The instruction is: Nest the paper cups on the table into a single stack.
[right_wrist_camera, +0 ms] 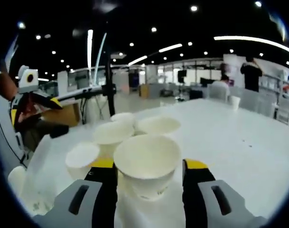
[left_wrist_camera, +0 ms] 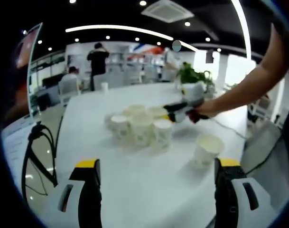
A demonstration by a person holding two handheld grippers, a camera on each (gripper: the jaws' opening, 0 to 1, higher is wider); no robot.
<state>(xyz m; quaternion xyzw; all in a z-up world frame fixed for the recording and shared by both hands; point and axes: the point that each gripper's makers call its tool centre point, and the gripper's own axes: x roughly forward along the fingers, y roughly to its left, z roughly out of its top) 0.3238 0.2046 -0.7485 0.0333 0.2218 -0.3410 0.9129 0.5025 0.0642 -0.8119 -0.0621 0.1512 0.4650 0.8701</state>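
Note:
Several white paper cups [left_wrist_camera: 139,126] stand bunched in the middle of the white table [left_wrist_camera: 135,190]. One more paper cup [left_wrist_camera: 207,149] stands alone to their right, nearer to me. My left gripper [left_wrist_camera: 157,164] is open, short of the bunch, with nothing between its jaws. A hand holds my right gripper [left_wrist_camera: 175,114] at the far side of the bunch. In the right gripper view my right gripper [right_wrist_camera: 149,165] is shut on the nearest cup [right_wrist_camera: 146,159], jaws against its sides. More cups [right_wrist_camera: 113,133] stand behind it. The left gripper [right_wrist_camera: 51,102] shows far left.
A small cup [left_wrist_camera: 104,87] stands far off on the table. A potted plant [left_wrist_camera: 194,76] is at the table's far right edge. Black cables [left_wrist_camera: 37,152] hang off the left edge. People, chairs and shelves fill the background. A dark pole [right_wrist_camera: 108,80] rises behind the table.

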